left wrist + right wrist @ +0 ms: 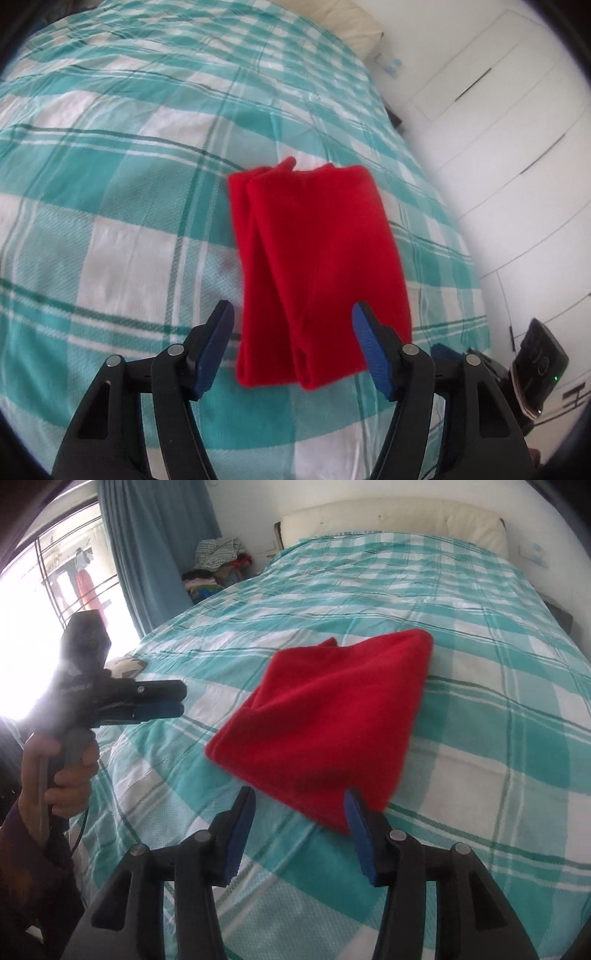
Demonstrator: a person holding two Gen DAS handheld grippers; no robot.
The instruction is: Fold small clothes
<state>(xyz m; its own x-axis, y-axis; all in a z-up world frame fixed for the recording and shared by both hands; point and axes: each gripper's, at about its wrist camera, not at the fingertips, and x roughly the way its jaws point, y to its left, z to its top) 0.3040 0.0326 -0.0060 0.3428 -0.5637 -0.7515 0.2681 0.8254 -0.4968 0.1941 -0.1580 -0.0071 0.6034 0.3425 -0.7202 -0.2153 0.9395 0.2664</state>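
**Red cloth folded on a checked bed, both sets of fingers empty**

Black gripper arms with blue ribbed pads fill the near edge of both wrist views. Taking the red cloth (314, 266) as the landmark: it lies folded into a thick oblong on the bed (110, 221), whose cover is a woven teal-and-white check with thin dark green lines, lightly creased. Left of the cloth in the right wrist view hang blue curtains (155, 546) beside a bright window, with a heap of mixed clothes (218, 565) at the bed's far corner. Beyond the cloth a cream headboard (406, 517) runs along the white wall. Right of the cloth in the left wrist view stand white cupboard doors (517, 129).

The left gripper (291, 325) hovers over the cloth's near end, level with the bed, held by a hand (62, 771) around its grip. From its own camera the fingers stand wide apart and hold nothing, though side-on in the right wrist view the pads overlap and the gap cannot be judged. The right gripper (299, 808) sits just before the cloth's near corner, fingers spread wide and empty.

The cloth looks soft and fleecy, with rounded fold edges and a small flap poking out at its far end.
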